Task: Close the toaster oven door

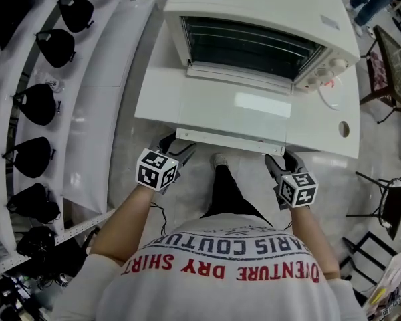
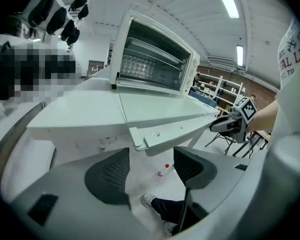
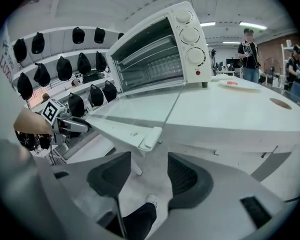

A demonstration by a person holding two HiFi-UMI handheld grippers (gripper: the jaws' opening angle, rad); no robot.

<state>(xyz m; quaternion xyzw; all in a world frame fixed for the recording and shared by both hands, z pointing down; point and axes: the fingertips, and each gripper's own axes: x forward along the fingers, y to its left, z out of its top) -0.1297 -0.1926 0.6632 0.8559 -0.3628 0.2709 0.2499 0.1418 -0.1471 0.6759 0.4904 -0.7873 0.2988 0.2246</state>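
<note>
A white toaster oven (image 1: 260, 19) stands on a white table (image 1: 157, 92). Its glass door (image 1: 234, 109) lies folded down flat, and the door's handle bar (image 1: 227, 141) overhangs the table's front edge. My left gripper (image 1: 179, 150) sits just below the handle's left end and is open, with nothing between its pads (image 2: 115, 174). My right gripper (image 1: 281, 160) is below the handle's right end, also open and empty. In the left gripper view the handle (image 2: 146, 140) hangs just above my left gripper (image 2: 151, 160). In the right gripper view the handle (image 3: 149, 138) is just above my right gripper (image 3: 147, 166).
Curved white shelves with several black caps (image 1: 37, 102) run along the left. The table has a round hole (image 1: 343, 128) at its right, and chairs (image 1: 387, 199) stand further right. A small bottle (image 2: 163, 171) lies on the floor. People (image 3: 249, 54) stand in the background.
</note>
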